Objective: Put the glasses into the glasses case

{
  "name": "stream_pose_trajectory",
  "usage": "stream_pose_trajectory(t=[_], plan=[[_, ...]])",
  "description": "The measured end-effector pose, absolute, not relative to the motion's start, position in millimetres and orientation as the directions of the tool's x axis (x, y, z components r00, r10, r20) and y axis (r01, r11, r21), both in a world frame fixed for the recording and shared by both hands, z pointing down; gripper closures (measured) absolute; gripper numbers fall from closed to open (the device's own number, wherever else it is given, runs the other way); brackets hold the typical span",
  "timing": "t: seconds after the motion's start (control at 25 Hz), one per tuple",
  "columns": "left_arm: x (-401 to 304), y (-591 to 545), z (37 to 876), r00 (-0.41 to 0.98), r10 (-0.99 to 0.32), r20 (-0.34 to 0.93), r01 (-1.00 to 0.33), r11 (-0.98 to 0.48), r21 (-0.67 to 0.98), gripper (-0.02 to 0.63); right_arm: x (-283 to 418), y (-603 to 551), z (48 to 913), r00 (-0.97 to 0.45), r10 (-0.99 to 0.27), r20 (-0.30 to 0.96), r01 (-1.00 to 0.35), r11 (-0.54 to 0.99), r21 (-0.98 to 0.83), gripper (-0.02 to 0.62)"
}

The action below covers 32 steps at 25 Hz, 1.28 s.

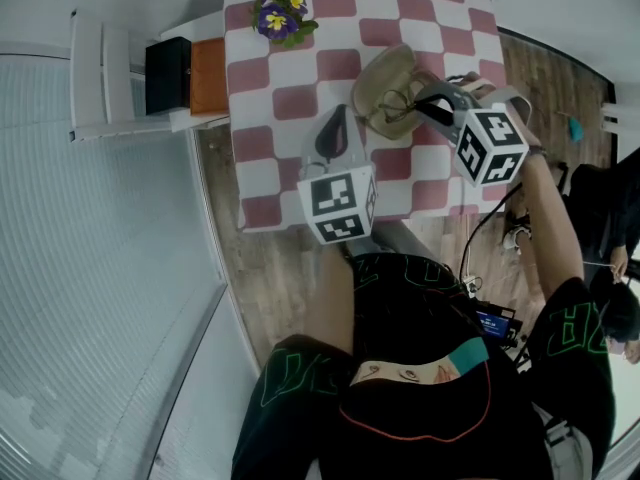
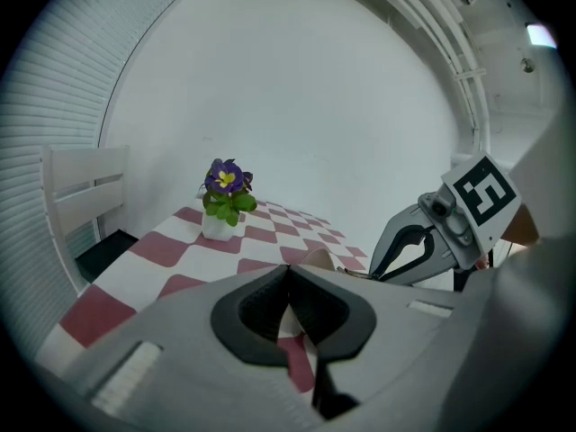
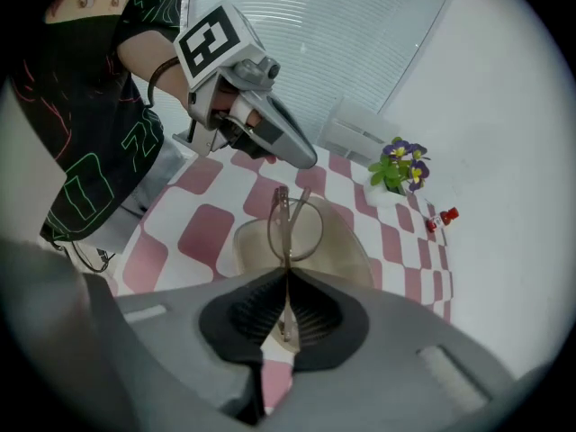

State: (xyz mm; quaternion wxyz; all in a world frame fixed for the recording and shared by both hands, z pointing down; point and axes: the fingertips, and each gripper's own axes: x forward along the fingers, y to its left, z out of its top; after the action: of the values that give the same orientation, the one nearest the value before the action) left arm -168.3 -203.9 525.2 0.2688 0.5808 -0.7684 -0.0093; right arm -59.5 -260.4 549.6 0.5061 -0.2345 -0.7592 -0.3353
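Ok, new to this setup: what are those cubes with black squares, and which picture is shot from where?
No robot: a person holds two two-jaw grippers; the cubes belong to them. One picture comes from a camera on the person's head, looking down; the other two from cameras on the grippers. On the checked table are a flower pot and an open case. The right gripper is shut on folded glasses over the case; the left gripper is shut, empty.

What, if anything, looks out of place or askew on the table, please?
Nothing stands out: the right gripper pinches the glasses at the open glasses case, and the potted flower stands upright.
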Motion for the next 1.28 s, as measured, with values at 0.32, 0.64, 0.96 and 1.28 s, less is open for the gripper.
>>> stream_pose_trajectory(t=[0.32, 0.64, 0.96, 1.28], plan=[[-167.2, -202.8, 527.5, -0.176, -0.897, 0.405, -0.885, 0.324, 0.334, 0.597, -43.0, -256.8, 571.8, -0.303, -0.005, 0.953, 0.767, 0.592, 0.247, 0.578], [-164.6, -203.5, 530.8, -0.161, -0.897, 0.411, -0.886, 0.315, 0.341, 0.597, -33.7, -256.1, 587.2, -0.243, -0.047, 0.969, 0.833, 0.502, 0.234, 0.578], [-165.6, -201.7, 534.1, -0.160, -0.896, 0.415, -0.884, 0.317, 0.344, 0.597, -28.7, -255.2, 603.3, -0.195, -0.079, 0.978, 0.880, 0.426, 0.210, 0.578], [-165.8, -195.3, 536.1, -0.167, -0.893, 0.419, -0.879, 0.327, 0.348, 0.597, -27.5, -255.4, 612.7, -0.144, -0.148, 0.978, 0.927, 0.327, 0.186, 0.578]])
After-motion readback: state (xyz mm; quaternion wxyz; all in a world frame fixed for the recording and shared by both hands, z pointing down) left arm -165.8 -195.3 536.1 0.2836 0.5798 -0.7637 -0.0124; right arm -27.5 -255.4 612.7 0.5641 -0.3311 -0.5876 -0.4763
